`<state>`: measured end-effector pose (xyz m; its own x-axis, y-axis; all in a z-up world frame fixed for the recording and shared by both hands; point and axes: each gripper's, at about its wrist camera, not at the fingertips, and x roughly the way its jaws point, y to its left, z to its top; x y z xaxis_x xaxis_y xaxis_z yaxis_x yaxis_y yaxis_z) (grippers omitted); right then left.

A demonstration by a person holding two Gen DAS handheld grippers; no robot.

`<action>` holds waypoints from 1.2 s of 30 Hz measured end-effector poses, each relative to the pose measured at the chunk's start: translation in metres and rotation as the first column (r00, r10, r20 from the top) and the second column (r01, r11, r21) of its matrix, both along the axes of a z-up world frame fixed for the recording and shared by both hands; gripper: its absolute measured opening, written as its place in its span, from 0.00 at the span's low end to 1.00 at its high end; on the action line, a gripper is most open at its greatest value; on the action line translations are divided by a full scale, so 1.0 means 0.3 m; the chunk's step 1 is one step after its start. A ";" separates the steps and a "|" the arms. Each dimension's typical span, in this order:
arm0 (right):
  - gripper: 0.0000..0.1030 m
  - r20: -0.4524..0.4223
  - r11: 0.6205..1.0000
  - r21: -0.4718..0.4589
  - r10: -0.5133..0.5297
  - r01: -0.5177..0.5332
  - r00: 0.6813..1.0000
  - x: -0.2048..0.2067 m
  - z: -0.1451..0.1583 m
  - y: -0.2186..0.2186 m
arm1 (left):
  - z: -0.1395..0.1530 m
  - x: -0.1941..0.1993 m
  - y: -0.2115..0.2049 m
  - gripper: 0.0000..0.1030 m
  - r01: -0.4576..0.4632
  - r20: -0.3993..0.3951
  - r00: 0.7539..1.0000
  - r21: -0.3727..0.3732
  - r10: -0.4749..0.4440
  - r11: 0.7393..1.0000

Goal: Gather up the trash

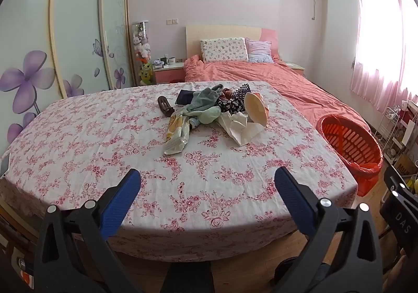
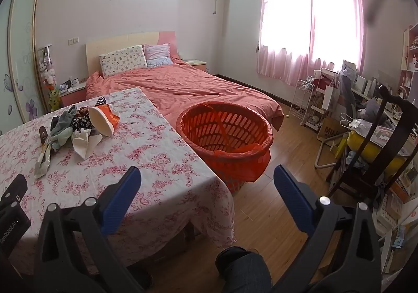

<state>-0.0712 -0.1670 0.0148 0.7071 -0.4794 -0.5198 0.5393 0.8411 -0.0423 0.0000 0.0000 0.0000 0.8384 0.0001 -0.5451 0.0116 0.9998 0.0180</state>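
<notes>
- Bedroom with a pink bed (image 2: 183,84) at the far side; nearer stands a table (image 1: 130,162) under a floral cloth.
- Left gripper (image 1: 207,180) hangs over the table's near edge, jaws spread wide, nothing between them.
- Right gripper (image 2: 207,180) sits off the table's right corner above the floor, jaws equally wide and empty.
- Trash lies in a pile (image 1: 209,107) at the table's far middle, mixed with cloth items: a yellow wrapper (image 1: 177,133) on the near left, crumpled paper (image 1: 240,128) on the near right, a paper bowl (image 1: 257,110) tipped on its side to the right.
- An orange basket (image 2: 224,131) lined with a bag stands on the floor just beside the table's right edge.
- Nothing looks collected yet; the step in hand appears to be the first reach.
- To do it well, I would take the wrapper or the paper first, since both lie at the pile's near edge, clear of the fabric.
- Come in low and close on one piece only; a deep bite risks dragging the socks along.
- The bowl is probably best pinched by its rim.
- The right gripper, nearer the basket, suits the drop.
</notes>
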 end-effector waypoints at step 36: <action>0.97 -0.002 1.000 -0.003 -0.002 0.002 1.000 0.003 0.000 0.000 | -0.001 0.003 0.001 0.98 0.000 -0.011 1.000 -0.002 0.000 1.000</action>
<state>-0.0703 -0.1672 0.0148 0.7051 -0.4823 -0.5198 0.5405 0.8401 -0.0462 0.0008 0.0004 -0.0001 0.8325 -0.0007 -0.5541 0.0113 0.9998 0.0158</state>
